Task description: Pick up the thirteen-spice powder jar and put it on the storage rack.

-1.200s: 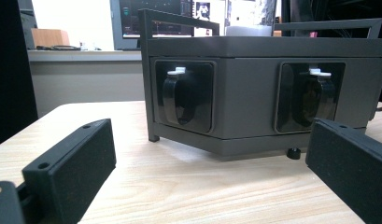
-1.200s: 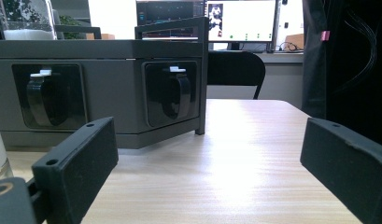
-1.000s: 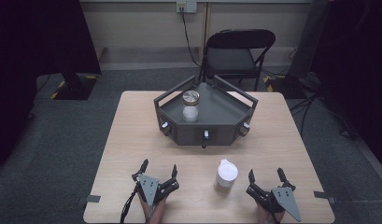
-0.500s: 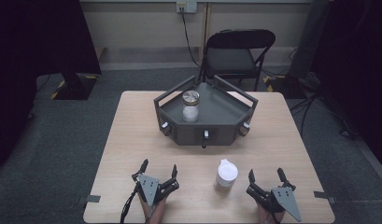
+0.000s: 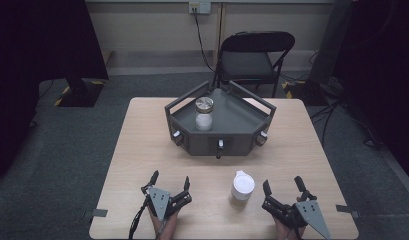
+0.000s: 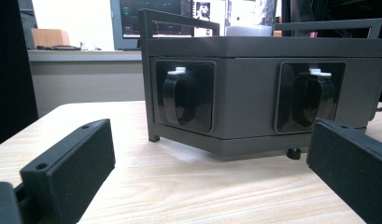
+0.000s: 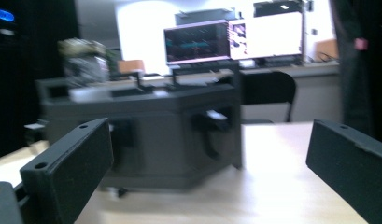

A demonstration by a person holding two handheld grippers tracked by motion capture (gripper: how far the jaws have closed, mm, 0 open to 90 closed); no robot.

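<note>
A dark grey six-sided tray box (image 5: pixel 232 127) with knobs on its faces stands at the table's far middle. Inside it a jar with a metal lid (image 5: pixel 204 113) stands upright. A white-lidded cup (image 5: pixel 242 189) sits on the table near the front, between the two grippers. My left gripper (image 5: pixel 169 180) rests open at the front left, with nothing between its jaws. My right gripper (image 5: pixel 283 186) rests open at the front right, just right of the cup. The left gripper view faces two black knobs (image 6: pixel 179 95) on the box (image 6: pixel 254 93). The right gripper view looks at the box (image 7: pixel 146 126), blurred.
A black folding chair (image 5: pixel 254 57) stands behind the table (image 5: pixel 142 145). Cables run over the grey floor at the right. A dark curtain and a stand base (image 5: pixel 79 92) are at the left. Monitors (image 7: pixel 198 42) show far off in the right gripper view.
The right gripper view is blurred, so that hand is shifting slightly. In the high view nothing has visibly moved.
</note>
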